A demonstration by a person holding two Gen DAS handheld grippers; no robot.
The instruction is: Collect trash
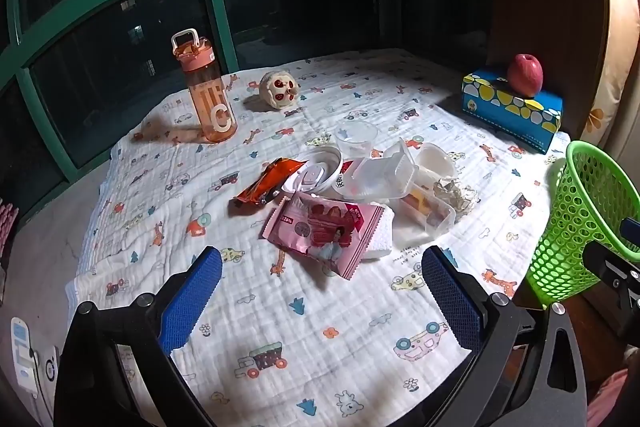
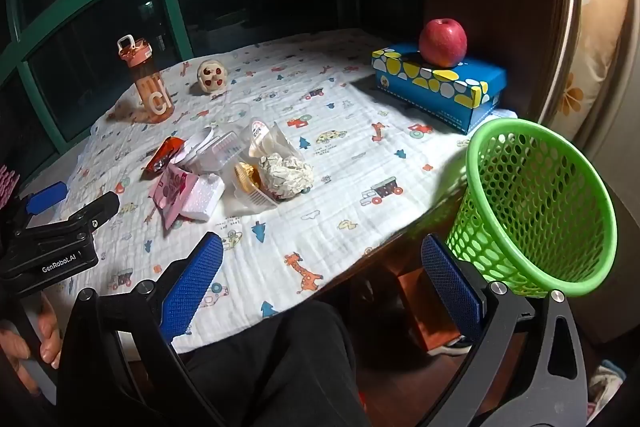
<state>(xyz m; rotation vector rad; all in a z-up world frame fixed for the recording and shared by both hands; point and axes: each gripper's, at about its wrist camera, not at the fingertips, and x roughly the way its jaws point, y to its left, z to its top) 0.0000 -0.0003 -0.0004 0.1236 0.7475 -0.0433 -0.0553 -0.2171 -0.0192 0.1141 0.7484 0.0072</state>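
A heap of trash lies mid-table on the printed cloth (image 1: pixel 304 339): a pink wrapper (image 1: pixel 324 231), an orange wrapper (image 1: pixel 264 185), a white lid (image 1: pixel 312 175), clear plastic tubs (image 1: pixel 380 175) and a crumpled paper ball (image 1: pixel 456 193). My left gripper (image 1: pixel 322 301) hovers open just short of the pink wrapper, holding nothing. In the right wrist view the heap's paper ball (image 2: pixel 286 173) and pink wrapper (image 2: pixel 176 191) sit ahead to the left. My right gripper (image 2: pixel 322 287) is open and empty over the table's near edge. A green mesh basket (image 2: pixel 536 211) stands beside its right finger.
An orange water bottle (image 1: pixel 208 95) and a small skull-like toy (image 1: pixel 280 89) stand at the back left. A blue tissue box (image 1: pixel 512 107) with a red apple (image 1: pixel 525 74) on it sits back right. Dark windows lie behind. A person's leg (image 2: pixel 280 355) is below the table edge.
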